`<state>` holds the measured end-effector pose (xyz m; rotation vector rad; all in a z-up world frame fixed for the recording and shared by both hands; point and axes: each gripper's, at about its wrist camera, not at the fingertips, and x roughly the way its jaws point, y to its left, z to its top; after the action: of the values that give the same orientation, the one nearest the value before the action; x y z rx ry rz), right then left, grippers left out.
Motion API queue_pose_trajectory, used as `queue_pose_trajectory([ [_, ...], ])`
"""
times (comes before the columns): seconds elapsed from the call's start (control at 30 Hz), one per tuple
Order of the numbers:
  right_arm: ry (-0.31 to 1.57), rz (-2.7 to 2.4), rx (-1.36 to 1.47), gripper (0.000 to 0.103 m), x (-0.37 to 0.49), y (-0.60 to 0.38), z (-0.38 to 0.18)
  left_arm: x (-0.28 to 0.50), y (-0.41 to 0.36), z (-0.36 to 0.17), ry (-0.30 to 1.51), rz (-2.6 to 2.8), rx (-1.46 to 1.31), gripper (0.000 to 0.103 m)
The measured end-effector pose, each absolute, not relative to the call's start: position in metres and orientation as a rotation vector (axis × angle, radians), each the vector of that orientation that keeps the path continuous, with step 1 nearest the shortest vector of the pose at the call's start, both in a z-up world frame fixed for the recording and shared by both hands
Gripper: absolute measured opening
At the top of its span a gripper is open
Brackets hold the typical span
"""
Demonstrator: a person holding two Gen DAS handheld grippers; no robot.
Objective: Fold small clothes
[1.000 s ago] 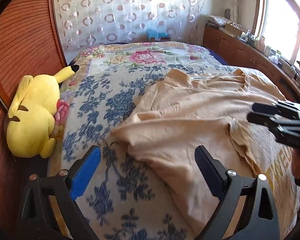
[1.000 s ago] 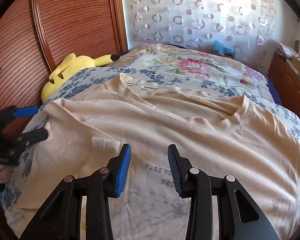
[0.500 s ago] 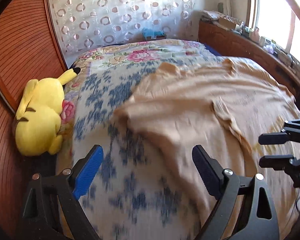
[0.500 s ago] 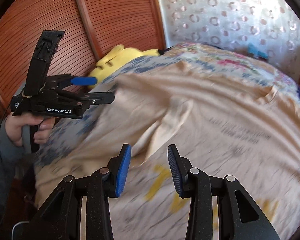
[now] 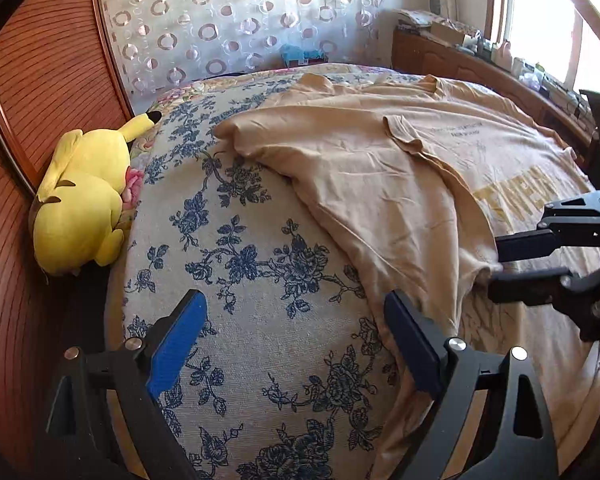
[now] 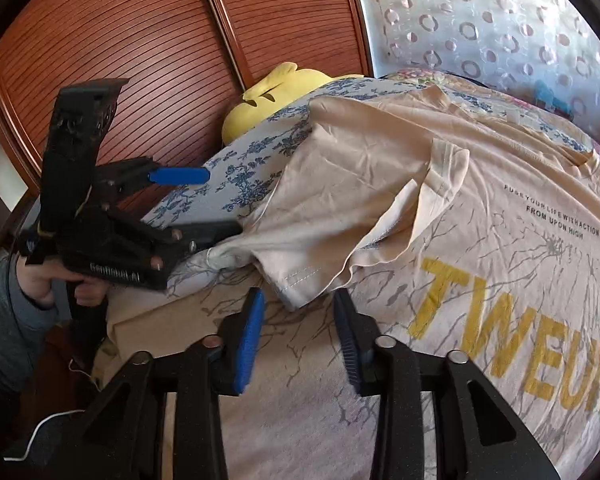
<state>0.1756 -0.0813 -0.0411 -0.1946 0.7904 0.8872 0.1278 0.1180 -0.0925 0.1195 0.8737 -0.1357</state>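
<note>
both grippers have dropped to the shirt hem; right gripper jaws, just narrowing, straddle the fold unclamped; left gripper gapes wide.

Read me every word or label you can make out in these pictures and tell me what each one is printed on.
"FUSE YOUR LIFE WITH ACTION / FROM UPON HIGH": small dark print on the beige T-shirt.
"TWEUN", cut off by the picture's edge: large yellow letters on the same shirt.
A white brand label on the left gripper body: too blurred to read surely.
Items on the window ledge: too small to read.
</note>
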Motion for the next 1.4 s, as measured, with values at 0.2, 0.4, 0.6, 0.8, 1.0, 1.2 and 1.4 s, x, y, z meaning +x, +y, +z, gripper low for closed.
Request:
queue_pose_trajectory([
  [0.2, 0.78, 0.901, -0.226, 0.006, 0.169, -0.073, -0.041, 0.128, 0.119, -0.093, 0.864, -0.119, 0.129, 0.092],
  [0.4, 0.752, 0.901, -0.203, 0.005, 0.149, -0.097, -0.02, 0.131, 0.122, -0.095, 0.869, -0.111, 0.109, 0.092],
  [0.6, 0.744, 0.878, -0.187, 0.004, 0.143, -0.112, -0.022, 0.129, 0.121, -0.095, 0.863, -0.1, 0.111, 0.092],
  [0.8, 0.736, 0.863, -0.12, 0.007, 0.15, -0.118, -0.019, 0.129, 0.121, -0.095, 0.86, -0.092, 0.112, 0.092],
  [1.0, 0.76, 0.875, -0.137, 0.032, 0.153, -0.097, -0.03, 0.129, 0.122, -0.095, 0.857, -0.085, 0.111, 0.092],
  [1.2, 0.769, 0.872, -0.205, 0.032, 0.153, -0.075, -0.035, 0.129, 0.126, -0.095, 0.857, -0.068, 0.082, 0.092],
  [1.4, 0.742, 0.905, -0.233, 0.004, 0.142, -0.082, -0.023, 0.129, 0.126, -0.096, 0.858, -0.058, 0.087, 0.092],
])
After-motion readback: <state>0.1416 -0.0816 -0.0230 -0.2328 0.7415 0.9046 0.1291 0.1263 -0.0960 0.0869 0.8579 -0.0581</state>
